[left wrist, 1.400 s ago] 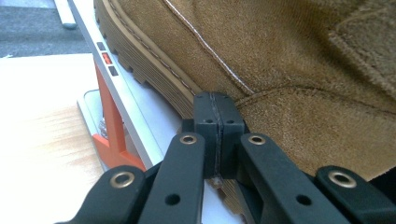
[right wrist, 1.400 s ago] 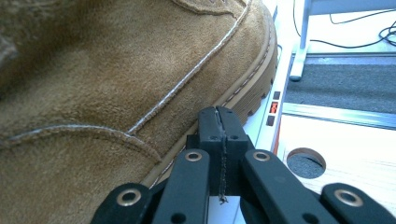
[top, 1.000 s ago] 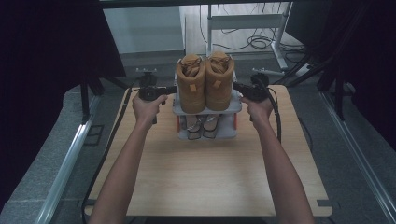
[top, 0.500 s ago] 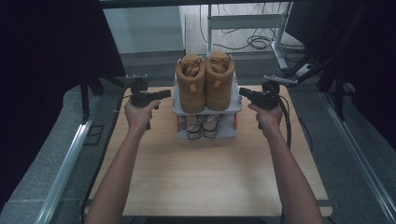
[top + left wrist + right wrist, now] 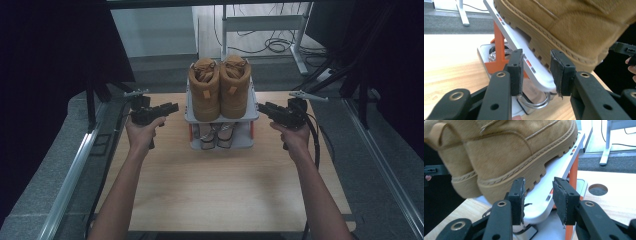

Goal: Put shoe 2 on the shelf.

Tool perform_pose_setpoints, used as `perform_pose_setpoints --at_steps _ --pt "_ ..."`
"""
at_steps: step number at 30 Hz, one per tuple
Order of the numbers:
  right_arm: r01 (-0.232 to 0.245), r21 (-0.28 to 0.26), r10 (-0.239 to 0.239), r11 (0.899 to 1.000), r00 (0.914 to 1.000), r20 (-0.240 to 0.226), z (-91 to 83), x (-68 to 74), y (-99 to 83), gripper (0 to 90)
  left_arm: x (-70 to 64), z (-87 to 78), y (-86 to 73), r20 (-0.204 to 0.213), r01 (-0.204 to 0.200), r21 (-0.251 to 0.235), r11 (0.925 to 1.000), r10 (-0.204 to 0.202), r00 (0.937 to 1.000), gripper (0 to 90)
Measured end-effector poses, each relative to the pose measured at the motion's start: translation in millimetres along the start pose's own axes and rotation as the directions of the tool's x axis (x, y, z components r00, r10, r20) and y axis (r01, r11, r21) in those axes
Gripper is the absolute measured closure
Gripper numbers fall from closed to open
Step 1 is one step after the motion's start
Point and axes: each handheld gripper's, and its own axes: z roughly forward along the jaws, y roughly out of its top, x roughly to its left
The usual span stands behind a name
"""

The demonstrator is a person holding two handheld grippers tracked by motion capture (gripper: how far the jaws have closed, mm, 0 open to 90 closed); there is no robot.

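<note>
Claws: left claw and right claw open, flanking the white two-tier shoe rack.
Risk: uneven grips likely tip the rack, spilling the tan suede boots.

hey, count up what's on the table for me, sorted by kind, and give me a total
Tan boots: 2, on the rack's top shelf
White shoe rack with orange posts: 1
Shoes on the lower shelf: 2, kind hard to tell
Hand-held grippers: 2, left gripper and right gripper
Total: 7
</note>
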Motion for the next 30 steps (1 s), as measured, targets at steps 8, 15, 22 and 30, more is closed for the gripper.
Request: perform_pose_setpoints --at_steps 8,15,22,30 --pt "0.020 0.003 -0.020 1.000 0.9998 0.002 -12.1 5.3 -20.9 58.7 0.3 -13.2 -26.4 0.011 -0.018 -0.005 0.9998 0.018 0.9998 57.2" --pt "0.004 0.002 -0.004 1.000 0.9998 -0.018 -19.7 7.9 -48.8 56.9 2.3 -22.5 -60.9 0.026 -0.023 -0.015 0.9996 0.024 0.9994 55.6" --pt "-0.018 0.005 0.018 1.000 0.9998 0.006 -25.9 3.4 -99.5 55.8 5.7 -20.4 -109.5 0.008 -0.030 0.018 0.9994 0.030 0.9995 55.5" --pt "0.025 0.035 -0.027 0.999 0.9989 0.038 -41.3 4.9 -134.2 53.4 7.3 -28.1 -143.4 0.000 -0.069 0.059 0.9959 0.070 0.9976 53.6"
